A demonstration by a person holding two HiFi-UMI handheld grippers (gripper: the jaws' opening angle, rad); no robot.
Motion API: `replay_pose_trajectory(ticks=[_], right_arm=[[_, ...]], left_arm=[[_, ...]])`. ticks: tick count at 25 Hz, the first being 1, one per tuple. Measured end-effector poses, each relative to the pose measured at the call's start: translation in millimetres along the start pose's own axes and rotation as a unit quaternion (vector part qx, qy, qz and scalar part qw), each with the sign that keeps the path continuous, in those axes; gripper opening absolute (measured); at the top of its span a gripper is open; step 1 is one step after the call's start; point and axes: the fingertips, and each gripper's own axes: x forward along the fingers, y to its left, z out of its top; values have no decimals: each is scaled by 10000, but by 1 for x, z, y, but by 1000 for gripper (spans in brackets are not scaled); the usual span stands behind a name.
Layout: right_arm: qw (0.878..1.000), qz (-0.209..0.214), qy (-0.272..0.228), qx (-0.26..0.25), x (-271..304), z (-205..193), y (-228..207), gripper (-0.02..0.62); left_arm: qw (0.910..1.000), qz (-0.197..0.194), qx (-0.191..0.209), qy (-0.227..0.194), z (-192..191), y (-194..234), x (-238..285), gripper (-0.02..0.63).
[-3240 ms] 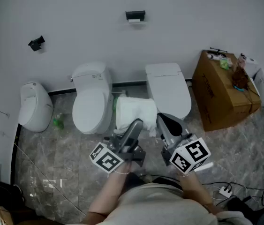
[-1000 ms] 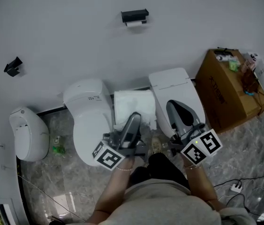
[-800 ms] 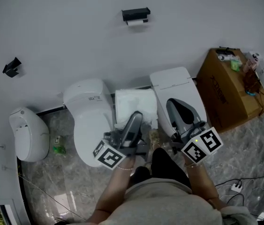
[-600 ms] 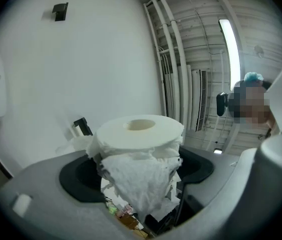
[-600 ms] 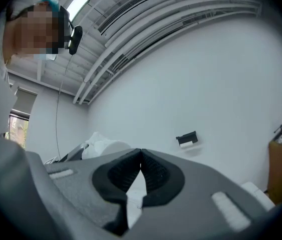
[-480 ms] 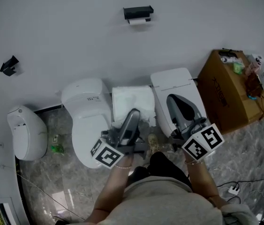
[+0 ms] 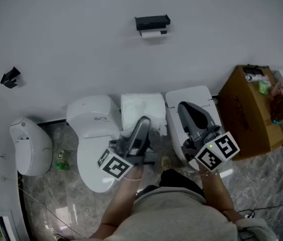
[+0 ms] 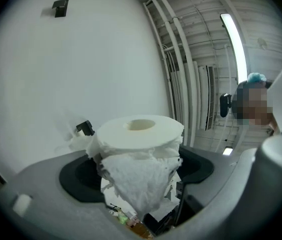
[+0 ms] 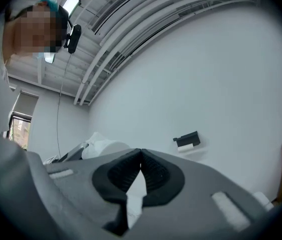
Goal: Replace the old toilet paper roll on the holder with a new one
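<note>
A black wall holder (image 7: 153, 21) carries the old, thin white roll (image 7: 154, 33) on the far white wall. The holder (image 9: 187, 140) also shows ahead in the right gripper view. My left gripper (image 7: 141, 123) is shut on a new white toilet paper roll (image 7: 142, 106), whose torn outer layer hangs between the jaws (image 8: 139, 134). The right gripper (image 7: 188, 110) hovers over the right toilet, shut and empty, its black pads meeting (image 9: 141, 155). Both grippers are well short of the holder.
Two white toilets (image 7: 92, 137) (image 7: 207, 97) stand against the wall below the grippers, and a urinal-like fixture (image 7: 26, 145) sits at the left. A cardboard box (image 7: 249, 112) with small items is at the right. A black bracket (image 7: 10, 78) hangs on the wall at the left.
Both grippers and the person have moved toward the wall, the left one still gripping the new roll. The holder now appears nearer and the toilets lie under the grippers.
</note>
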Motion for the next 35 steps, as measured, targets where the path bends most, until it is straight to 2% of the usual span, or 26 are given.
replay_pose_trajectory(ticks=[7, 13, 26, 30, 35], right_arm=[[9996, 266, -68, 41, 62, 21, -66, 3], [9994, 300, 63, 144, 100, 29, -145, 3], [9987, 339, 257, 290, 110, 6, -163, 3], [9983, 280, 439, 281, 147, -4, -195, 3], [9984, 157, 467, 265, 180, -9, -210, 3]], left_arm=[[9998, 42, 137, -165, 2, 40, 75, 439], [9996, 143, 110, -224, -19, 80, 146, 439], [9995, 269, 46, -152, -34, 104, 155, 439], [9995, 324, -42, -45, -31, 145, 192, 439], [9997, 228, -104, 6, -15, 173, 217, 439]])
